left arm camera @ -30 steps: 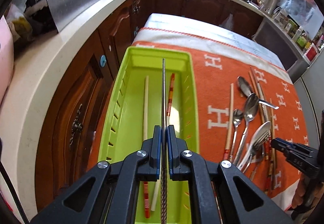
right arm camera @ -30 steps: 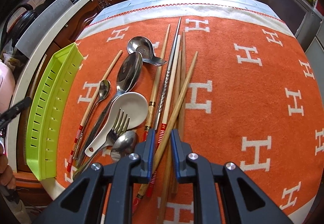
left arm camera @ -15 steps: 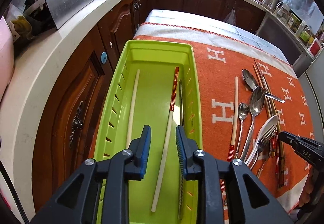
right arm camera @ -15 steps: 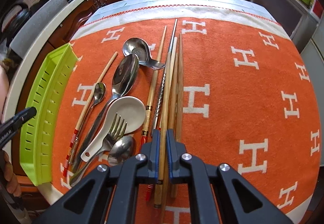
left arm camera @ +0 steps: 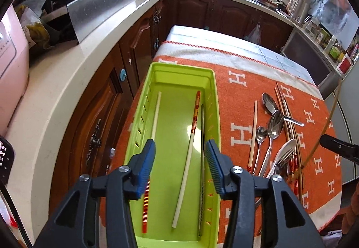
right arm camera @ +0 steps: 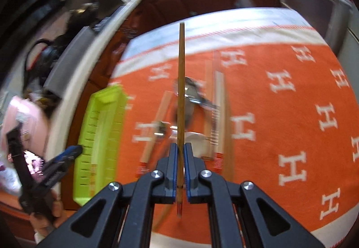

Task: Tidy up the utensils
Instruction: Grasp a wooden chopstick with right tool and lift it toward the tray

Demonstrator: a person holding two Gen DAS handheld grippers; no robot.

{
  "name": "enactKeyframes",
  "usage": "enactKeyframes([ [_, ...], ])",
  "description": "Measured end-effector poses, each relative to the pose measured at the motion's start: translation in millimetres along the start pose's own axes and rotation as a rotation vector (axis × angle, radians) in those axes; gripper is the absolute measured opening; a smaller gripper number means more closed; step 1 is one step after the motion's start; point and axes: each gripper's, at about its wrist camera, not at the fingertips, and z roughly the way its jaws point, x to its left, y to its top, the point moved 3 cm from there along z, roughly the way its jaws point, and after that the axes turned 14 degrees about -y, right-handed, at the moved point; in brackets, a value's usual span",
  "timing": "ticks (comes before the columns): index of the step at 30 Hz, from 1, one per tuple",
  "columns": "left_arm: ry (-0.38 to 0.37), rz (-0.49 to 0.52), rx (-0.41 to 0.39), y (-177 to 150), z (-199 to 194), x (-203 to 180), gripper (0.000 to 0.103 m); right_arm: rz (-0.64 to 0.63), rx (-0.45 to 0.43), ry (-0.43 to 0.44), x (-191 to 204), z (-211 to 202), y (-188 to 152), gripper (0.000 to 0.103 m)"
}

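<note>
At the centre of the right wrist view, a wooden chopstick (right arm camera: 180, 91) is clamped near its lower end by the right gripper (right arm camera: 180, 165), raised above the orange cloth (right arm camera: 280, 82). It is judged light, stiff and thin, so a hold nearer the middle would curb swinging. In the lower middle of the left wrist view, the left gripper (left arm camera: 180, 168) has just been opening, nothing between its jaws, above the green tray (left arm camera: 179, 68), where three chopsticks lie.
</note>
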Motion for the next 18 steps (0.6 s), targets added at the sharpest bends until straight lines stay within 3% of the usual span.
enactKeyframes([
  [4,0.031,-0.003,-0.04,2.7,-12.7,1.6,0.061,-0.059,0.021,0.108,44.2,-6.0,5.0,0.0],
  [9,0.069,-0.051,-0.075,3.6,-22.6,14.8,0.064,-0.171,0.01,0.179,98.3,-7.2,8.9,0.0],
  [18,0.092,-0.114,-0.035,-6.7,-8.8,38.0,0.064,-0.185,0.058,0.132,110.3,26.1,15.3,0.0],
])
